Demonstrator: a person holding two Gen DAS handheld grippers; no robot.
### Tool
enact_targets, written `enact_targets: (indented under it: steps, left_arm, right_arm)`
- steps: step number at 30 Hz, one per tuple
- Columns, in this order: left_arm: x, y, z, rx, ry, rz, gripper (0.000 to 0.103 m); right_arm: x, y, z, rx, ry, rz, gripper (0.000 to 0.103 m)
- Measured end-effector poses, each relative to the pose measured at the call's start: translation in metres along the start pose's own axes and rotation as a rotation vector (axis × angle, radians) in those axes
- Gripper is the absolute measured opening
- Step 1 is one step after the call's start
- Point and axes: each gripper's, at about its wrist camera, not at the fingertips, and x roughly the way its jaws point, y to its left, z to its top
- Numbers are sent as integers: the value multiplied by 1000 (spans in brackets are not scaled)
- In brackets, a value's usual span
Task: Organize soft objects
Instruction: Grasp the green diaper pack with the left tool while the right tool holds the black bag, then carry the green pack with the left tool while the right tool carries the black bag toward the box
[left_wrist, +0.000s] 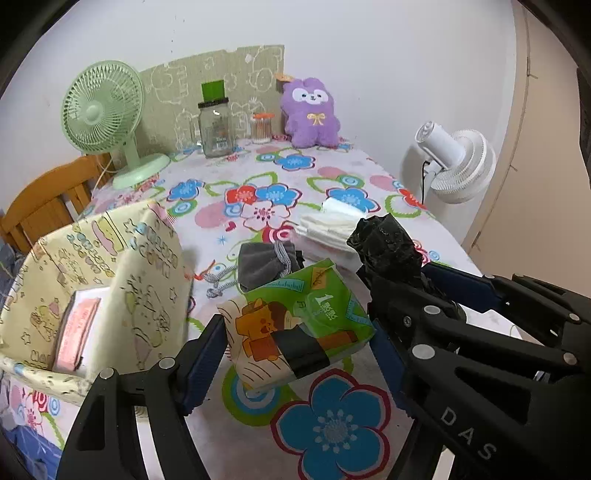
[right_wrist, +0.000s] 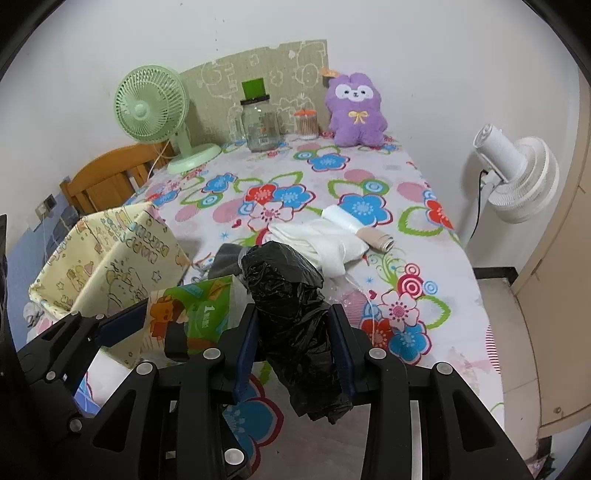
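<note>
My left gripper (left_wrist: 295, 343) is shut on a green tissue pack (left_wrist: 299, 325) and holds it above the table, right of the yellow fabric storage box (left_wrist: 110, 280). My right gripper (right_wrist: 295, 339) is shut on a roll of black plastic bags (right_wrist: 291, 306), held beside the tissue pack (right_wrist: 195, 314). The black roll also shows in the left wrist view (left_wrist: 388, 247). A grey drawstring pouch (left_wrist: 266, 266) and white folded bags (right_wrist: 325, 240) lie on the floral tablecloth. The box (right_wrist: 110, 258) holds a pink packet (left_wrist: 75, 332).
At the table's back stand a green desk fan (left_wrist: 103, 114), a glass jar (left_wrist: 216, 125), a cotton-swab pot (left_wrist: 263, 127) and a purple plush toy (left_wrist: 312, 110). A white fan (right_wrist: 517, 177) stands right of the table. A wooden chair (left_wrist: 44, 199) is at left.
</note>
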Motion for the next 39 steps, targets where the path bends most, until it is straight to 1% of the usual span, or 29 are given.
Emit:
enact_targets:
  steps: [12,17,26,39]
  left_arm:
    - [-43,-4,15,23,-83,0,79]
    - [-54,-4,20,25,-101,5,79]
    - [-64,1,29,19,-128,9,79]
    - [-70,24,39,12,-143,28,80]
  right_arm:
    - [-43,9,16,-17,-93,-34,41]
    - [-53,12,23,-20,-112,-37,41]
    - [-65,21,34,-38,-135,-44,41]
    - [-64,51,51,-78,-149,-26,41]
